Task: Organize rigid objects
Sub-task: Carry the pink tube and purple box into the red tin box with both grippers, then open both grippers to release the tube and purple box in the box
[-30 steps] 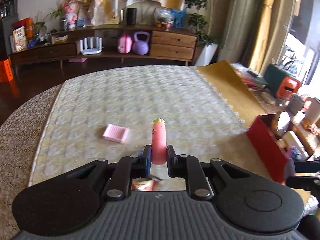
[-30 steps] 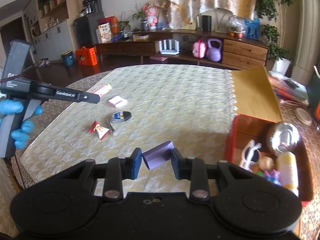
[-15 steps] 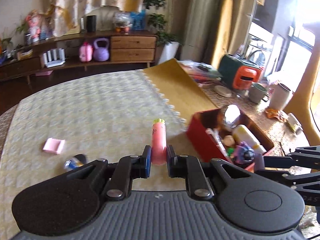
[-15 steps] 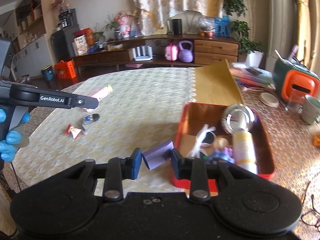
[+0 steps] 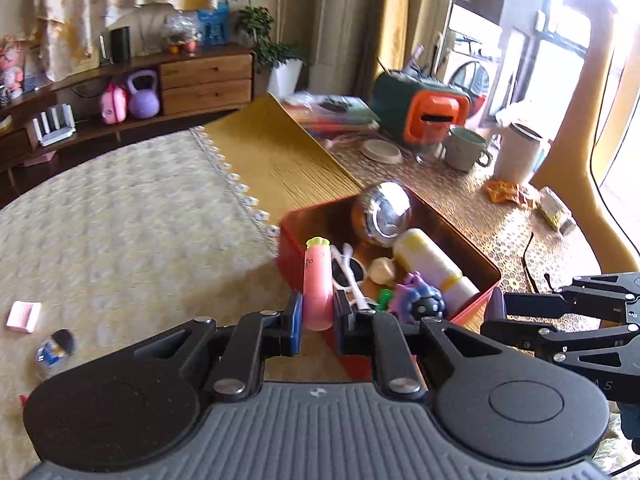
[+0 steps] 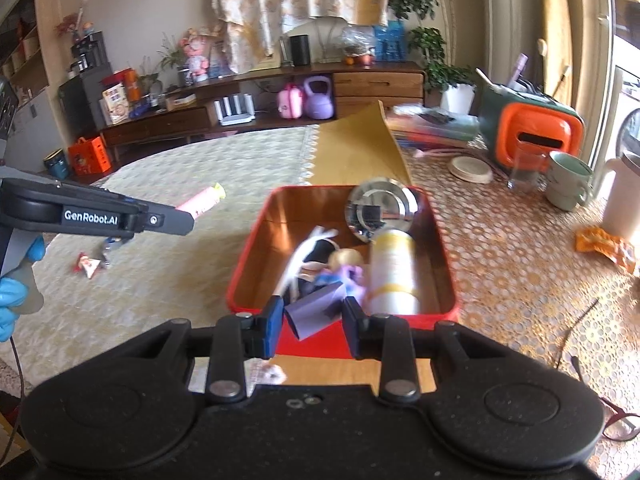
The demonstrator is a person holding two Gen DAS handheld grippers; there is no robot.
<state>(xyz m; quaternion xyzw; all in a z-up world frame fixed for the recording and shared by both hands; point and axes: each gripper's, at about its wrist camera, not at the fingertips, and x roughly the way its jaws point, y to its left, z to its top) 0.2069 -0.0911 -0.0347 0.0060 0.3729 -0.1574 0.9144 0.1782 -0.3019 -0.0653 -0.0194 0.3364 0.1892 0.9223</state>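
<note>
My left gripper [image 5: 316, 316] is clamped on a pink tube [image 5: 317, 284] with a yellow cap, which stands upright between the pads at centre frame, just in front of the red box [image 5: 476, 258]. My right gripper [image 6: 310, 318] pinches a purple block [image 6: 316, 309] low in its frame, over the box's near wall [image 6: 312, 344]. Both point downward at a slant. The box contents are blurred in the right view; I make out a shiny metal disc [image 6: 380, 208] and a pale bottle [image 6: 394, 276]. Only the left view shows the pink eraser-like pad [image 5: 24, 317] at lower left. Only the right view shows my blue-gloved hand [image 6: 12, 300] at the left edge.
</note>
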